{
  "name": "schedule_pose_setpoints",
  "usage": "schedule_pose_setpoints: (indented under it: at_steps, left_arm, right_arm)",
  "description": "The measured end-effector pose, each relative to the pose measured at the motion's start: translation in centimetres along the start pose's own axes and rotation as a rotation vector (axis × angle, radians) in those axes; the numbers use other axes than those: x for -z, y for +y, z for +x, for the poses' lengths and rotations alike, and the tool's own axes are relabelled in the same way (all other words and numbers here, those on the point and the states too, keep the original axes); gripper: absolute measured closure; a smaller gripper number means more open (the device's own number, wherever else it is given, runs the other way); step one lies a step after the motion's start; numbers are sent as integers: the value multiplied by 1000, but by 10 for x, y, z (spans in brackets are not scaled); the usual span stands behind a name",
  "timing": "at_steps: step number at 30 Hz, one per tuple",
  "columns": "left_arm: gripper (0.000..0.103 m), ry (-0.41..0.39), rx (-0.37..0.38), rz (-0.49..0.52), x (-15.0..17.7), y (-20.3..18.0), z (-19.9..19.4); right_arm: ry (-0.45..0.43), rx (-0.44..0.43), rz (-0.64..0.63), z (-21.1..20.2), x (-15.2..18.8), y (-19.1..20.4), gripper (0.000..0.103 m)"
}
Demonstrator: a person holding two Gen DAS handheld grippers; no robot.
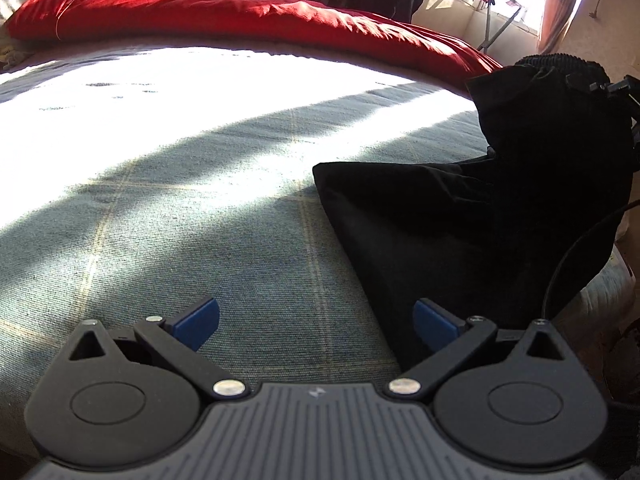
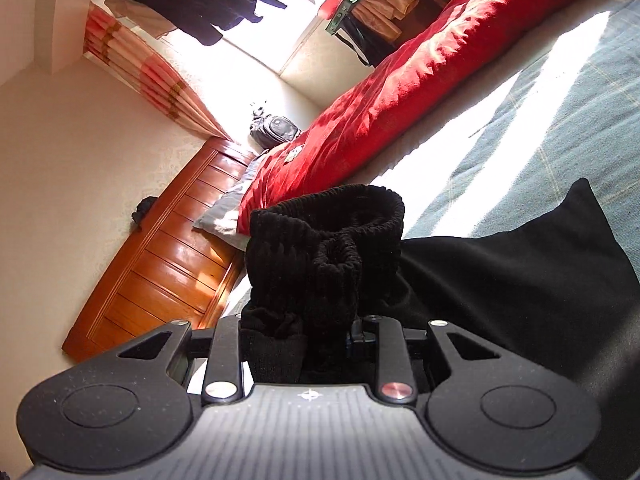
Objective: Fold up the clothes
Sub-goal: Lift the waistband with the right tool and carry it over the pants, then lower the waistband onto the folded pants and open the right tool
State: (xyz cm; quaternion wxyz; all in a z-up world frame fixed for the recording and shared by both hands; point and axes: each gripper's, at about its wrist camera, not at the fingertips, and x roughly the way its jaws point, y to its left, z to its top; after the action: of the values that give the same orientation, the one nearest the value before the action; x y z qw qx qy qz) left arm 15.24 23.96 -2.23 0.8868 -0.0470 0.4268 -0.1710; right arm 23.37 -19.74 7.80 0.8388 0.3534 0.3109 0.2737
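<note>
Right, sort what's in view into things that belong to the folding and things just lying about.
Part of the job:
- black garment, ribbed waistband lifted
- right gripper, jaws shut on the waistband
- left gripper, jaws open, holding nothing
- bed cover, the folding surface

Just lying about:
- red quilt
- wooden headboard
- grey bag
- hanging clothes
- curtain

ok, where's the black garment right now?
The black garment lies on the bed's right side in the left wrist view, near the red duvet; its ribbed waistband is pinched in the right gripper.
</note>
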Motion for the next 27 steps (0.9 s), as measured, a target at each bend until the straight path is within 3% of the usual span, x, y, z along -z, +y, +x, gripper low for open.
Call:
schedule_pose_setpoints:
  at_steps: [6,20,27]
  left_arm:
    - [1,46,-34,122,-7,-5,2]
    - [1,-1,-42,-26,2,14,-6]
    - [1,-19,-52,-67,4,20,-8]
  right_arm:
    - [71,48,-150,30,18,31,71]
    - [166,140,-476,61,63,89,71]
    - [253,256,-751,89,100,112,71]
